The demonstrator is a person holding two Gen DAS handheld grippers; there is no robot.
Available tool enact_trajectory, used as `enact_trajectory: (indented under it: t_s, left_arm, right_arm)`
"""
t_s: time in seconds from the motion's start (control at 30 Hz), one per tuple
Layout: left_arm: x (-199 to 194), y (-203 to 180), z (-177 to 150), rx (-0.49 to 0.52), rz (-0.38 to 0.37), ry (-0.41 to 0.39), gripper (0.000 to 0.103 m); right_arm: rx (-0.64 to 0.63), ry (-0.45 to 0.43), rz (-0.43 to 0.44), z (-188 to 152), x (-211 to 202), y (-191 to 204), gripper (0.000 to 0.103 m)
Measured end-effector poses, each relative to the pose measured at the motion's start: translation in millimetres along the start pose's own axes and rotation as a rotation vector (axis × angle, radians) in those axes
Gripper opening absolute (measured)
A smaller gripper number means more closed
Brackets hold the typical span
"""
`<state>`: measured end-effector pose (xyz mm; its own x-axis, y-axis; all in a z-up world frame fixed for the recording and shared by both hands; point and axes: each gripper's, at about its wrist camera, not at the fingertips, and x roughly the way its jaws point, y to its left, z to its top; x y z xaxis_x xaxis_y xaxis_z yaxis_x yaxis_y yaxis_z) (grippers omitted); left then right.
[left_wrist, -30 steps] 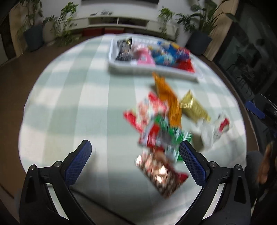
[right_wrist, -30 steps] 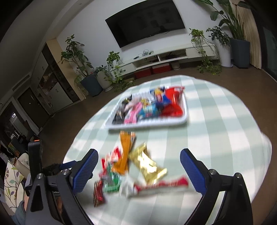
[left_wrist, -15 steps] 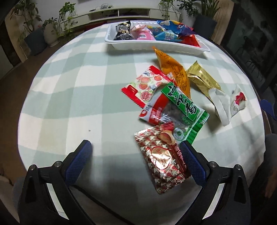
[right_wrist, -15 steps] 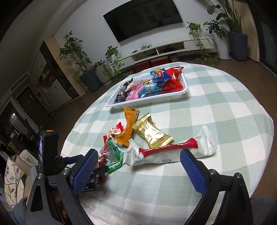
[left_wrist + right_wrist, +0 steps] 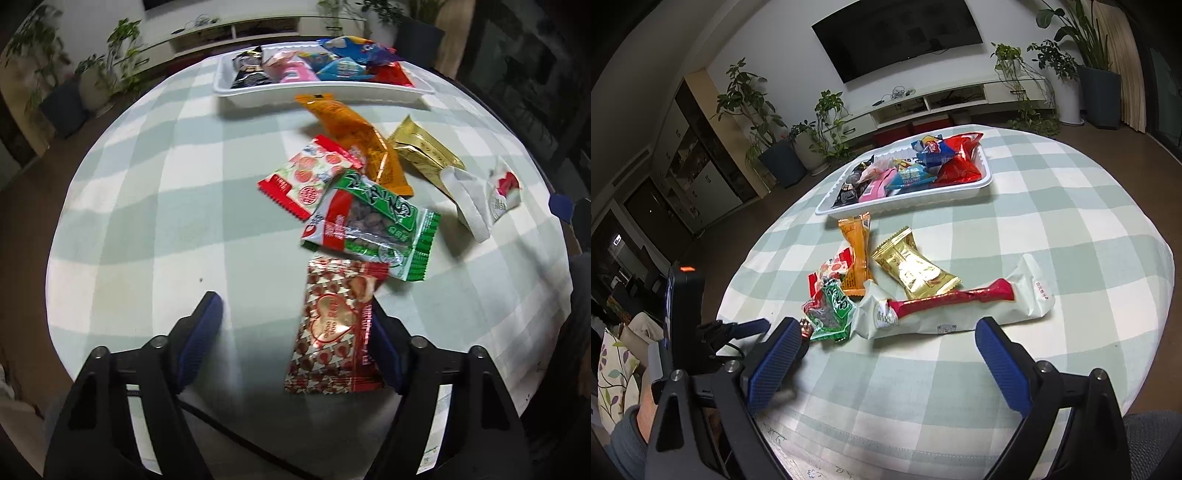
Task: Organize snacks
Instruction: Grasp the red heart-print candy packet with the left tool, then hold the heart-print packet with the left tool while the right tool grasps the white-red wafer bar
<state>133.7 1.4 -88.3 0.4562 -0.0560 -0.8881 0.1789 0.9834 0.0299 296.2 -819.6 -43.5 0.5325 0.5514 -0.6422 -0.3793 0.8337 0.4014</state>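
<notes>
Foil heart-print packet (image 5: 334,328), red and crinkled, between wide left tongs (image 5: 295,332); right tongs (image 5: 886,354) wide too.

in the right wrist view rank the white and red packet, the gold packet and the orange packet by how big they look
1. white and red packet, clearly the largest, though also nearest the camera.
2. gold packet and orange packet look about alike; too close to rank.

My left claw (image 5: 295,321) has black angular arms with silver screws at the joints and blue dimpled pads (image 5: 201,332) on the fingers; a thin black cable runs beneath it. My right claw (image 5: 886,354) is the same build. A grey sleeve (image 5: 626,439) and bare skin show at my left wrist.
</notes>
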Motion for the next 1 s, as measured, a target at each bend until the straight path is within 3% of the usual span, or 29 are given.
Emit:
enact_trajectory:
  t_s: [0.07, 0.23, 0.3, 0.77, 0.93, 1.0]
  left_arm:
    - [0, -2, 0, 0.021, -0.01, -0.002, 0.064]
    - [-2, -5, 2, 0.051, -0.041, -0.001, 0.035]
    - [-3, -6, 3, 0.056, -0.049, 0.002, 0.03]
    - [-9, 2, -2, 0.043, -0.122, -0.011, 0.021]
    - [-13, 8, -5, 0.014, -0.167, -0.016, 0.02]
    - [-15, 9, -5, 0.004, -0.185, -0.02, 0.02]
  right_arm:
    - [-0.002, 0.004, 0.002, 0, 0, 0, 0.098]
    - [-0.03, 0.01, -0.005, -1, 0, 3, 0.094]
    - [-0.04, 0.016, -0.001, 0, -1, 4, 0.093]
    - [-0.118, 0.053, -0.017, 3, 1, 8, 0.088]
    - [-0.292, 0.08, -0.045, 17, -1, 9, 0.088]
    - [-0.403, 0.143, -0.034, 19, 6, 10, 0.088]
